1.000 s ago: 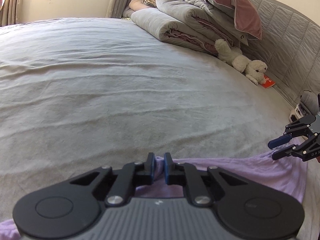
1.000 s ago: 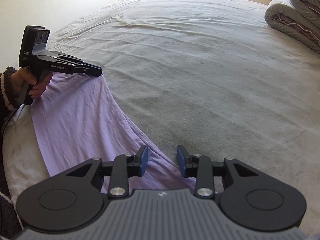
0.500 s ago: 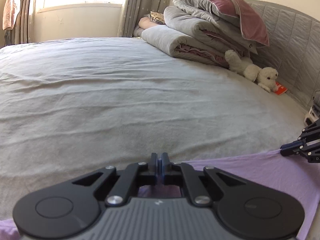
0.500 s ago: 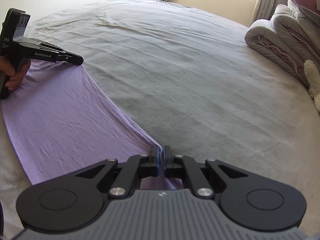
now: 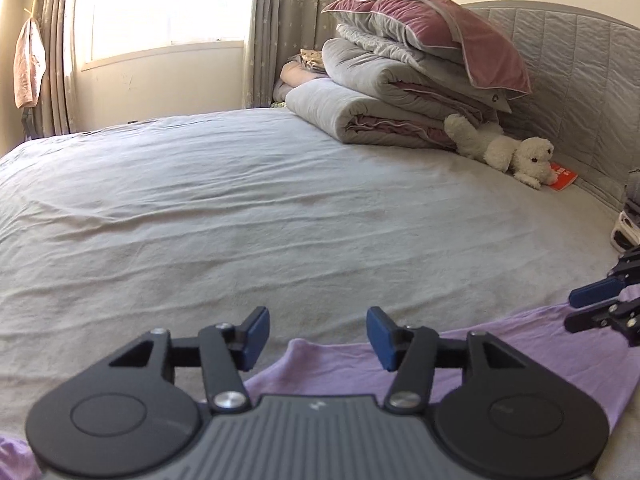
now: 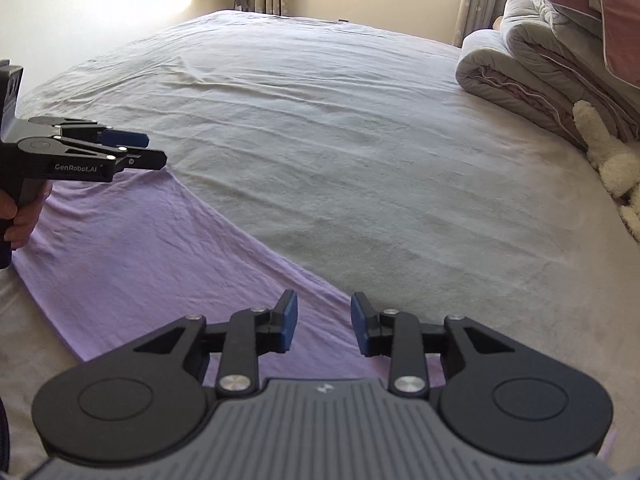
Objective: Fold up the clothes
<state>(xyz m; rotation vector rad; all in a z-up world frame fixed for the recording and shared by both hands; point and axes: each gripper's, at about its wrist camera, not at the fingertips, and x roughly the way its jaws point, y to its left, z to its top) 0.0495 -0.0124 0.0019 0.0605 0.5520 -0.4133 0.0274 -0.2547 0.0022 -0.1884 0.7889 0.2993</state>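
**Both grippers opening above a flat purple garment**

The bed [image 5: 280, 208] fills most of both views, its grey sheet creased in long shallow wrinkles from the left edge to the right. In the left wrist view a grey quilted headboard [image 5: 580, 80] curves down the upper right of the frame.

A stack of folded duvets [image 5: 380, 108] sits in the upper right of the left wrist view, topped by a mauve pillow [image 5: 432, 36]; the same stack shows at the upper right edge of the right wrist view. A window [image 5: 160, 4] with curtains glows in the upper left of the left wrist view.

The garment [image 6: 132, 256], a purple cloth, lies spread flat on the sheet. In the right wrist view it runs as a wide band from the left edge down to the lower centre of the frame; in the left wrist view it crosses the lower right, with one corner peaking at the lower centre.

The left gripper [image 5: 316, 334] sits at the bottom of its own view, jaws opening and well apart, the cloth's corner lying below the gap and free of the pads. In the right wrist view it enters from the left edge, a hand [image 6: 20, 216] around its handle.

The right gripper [image 6: 324, 328] is at the bottom centre of its view, jaws opening to a narrower gap, with the cloth's edge under them, not pinched.

A white plush toy [image 5: 508, 150] lies against the duvets, a small red item [image 5: 563, 176] just beside it.
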